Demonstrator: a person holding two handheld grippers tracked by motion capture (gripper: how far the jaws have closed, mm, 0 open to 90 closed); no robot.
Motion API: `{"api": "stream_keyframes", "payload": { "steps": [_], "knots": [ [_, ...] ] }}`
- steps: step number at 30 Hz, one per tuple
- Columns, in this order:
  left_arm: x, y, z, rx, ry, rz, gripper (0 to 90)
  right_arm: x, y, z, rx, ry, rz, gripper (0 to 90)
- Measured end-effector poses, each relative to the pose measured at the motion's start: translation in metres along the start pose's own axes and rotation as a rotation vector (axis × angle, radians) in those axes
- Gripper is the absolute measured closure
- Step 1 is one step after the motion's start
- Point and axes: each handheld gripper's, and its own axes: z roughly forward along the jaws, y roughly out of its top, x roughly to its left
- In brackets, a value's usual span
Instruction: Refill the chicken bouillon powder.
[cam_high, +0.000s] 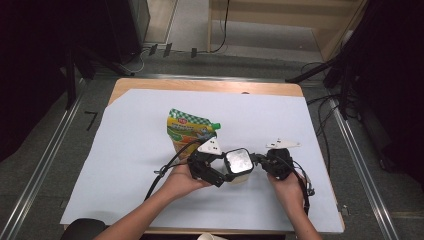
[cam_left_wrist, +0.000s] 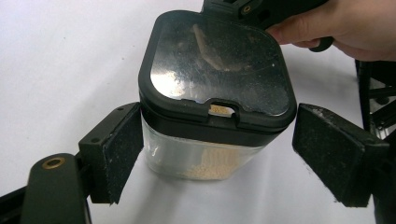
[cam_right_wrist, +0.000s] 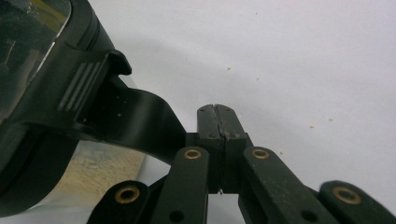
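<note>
High view put the clear container (cam_high: 239, 167) just right of the frame's centre, on the white sheet (cam_high: 125, 165) covering the wooden table (cam_high: 200, 85). Its black lid (cam_high: 238, 160) was shut, with a see-through window catching the light. In the left gripper view I saw the container (cam_left_wrist: 205, 161) standing upright at mid frame, pale granules lying in its bottom, and the lid (cam_left_wrist: 217, 65) dusty, with a small notch at its near edge.

My left gripper (cam_high: 212, 167) stood released around it. Its padded fingers (cam_left_wrist: 119, 151) sat on either side of the clear body with a gap on each side, neither pad pressing on it.

My right gripper (cam_high: 267, 161) was clenched, its jaws meeting tip to tip in the right gripper view (cam_right_wrist: 218, 122), just beside the lid's black tab (cam_right_wrist: 140, 121) at the left of that frame. I could not tell whether it touched the tab. A few crumbs (cam_right_wrist: 312, 126) lay on the sheet to the right of it.

Farther out in the high view, a green and yellow refill pouch (cam_high: 189, 131) lay flat just up and left of the left gripper. My right hand (cam_high: 287, 186) held its gripper at the lower right of the container.
</note>
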Motion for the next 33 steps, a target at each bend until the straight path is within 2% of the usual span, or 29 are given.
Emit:
{"api": "stream_keyframes", "payload": {
  "steps": [6,13,20,33],
  "knots": [
    [-0.003,0.002,0.004,0.004,0.030,0.009,17.1,0.000,0.000,0.000,0.001,-0.003,0.001,90.0],
    [-0.004,0.003,0.004,0.007,0.035,0.014,17.2,0.000,0.000,0.000,0.004,-0.004,0.003,90.0],
    [-0.009,0.006,0.004,0.006,0.044,0.042,17.2,0.002,0.000,-0.001,0.006,-0.002,0.001,90.0],
    [-0.013,0.009,0.004,0.005,0.054,0.054,17.4,0.002,0.000,-0.001,0.002,0.001,0.001,90.0]
  ]
}}
